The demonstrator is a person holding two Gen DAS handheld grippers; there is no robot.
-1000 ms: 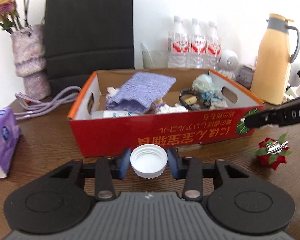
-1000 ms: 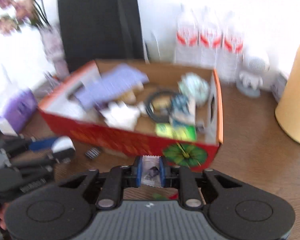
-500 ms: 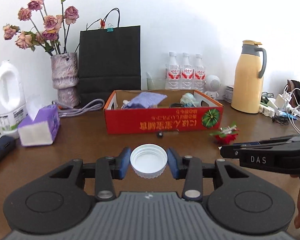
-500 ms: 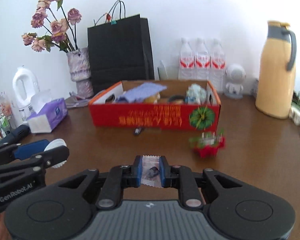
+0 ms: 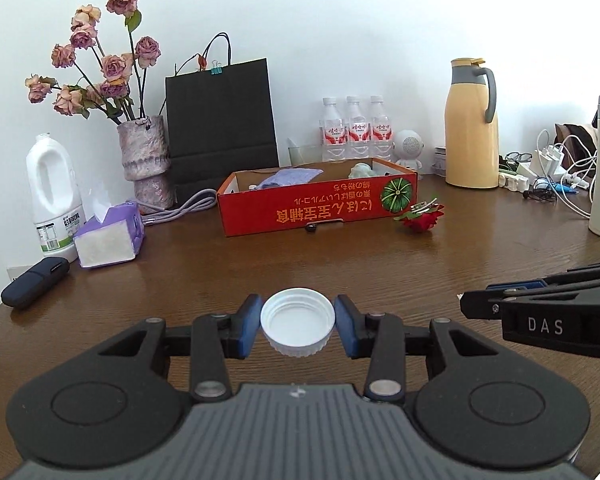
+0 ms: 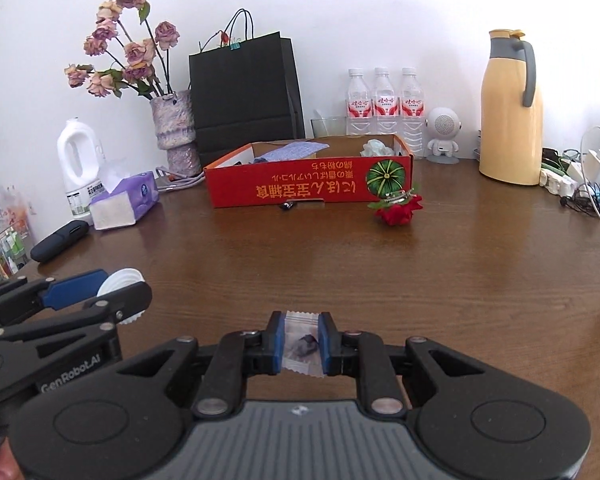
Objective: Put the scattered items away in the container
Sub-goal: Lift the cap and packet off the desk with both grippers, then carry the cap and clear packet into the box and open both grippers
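Grippers both carry loads: your left gripper [image 5: 298, 330] clamps a white bottle cap [image 5: 298, 326], your right gripper [image 6: 302, 342] pinches a small clear packet [image 6: 303, 343]. Well ahead of both sits the red box [image 5: 320, 204], with a red flower clip [image 6: 398, 210] just beside its right corner.

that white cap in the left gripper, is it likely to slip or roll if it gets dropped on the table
The white bottle cap is probably light and fairly stiff: the left gripper pinches it by its ribbed rim with no visible squashing. The ribs likely help the grip. Being round and shallow, it could roll if it lands on edge on the smooth wooden table, though flat it should settle.
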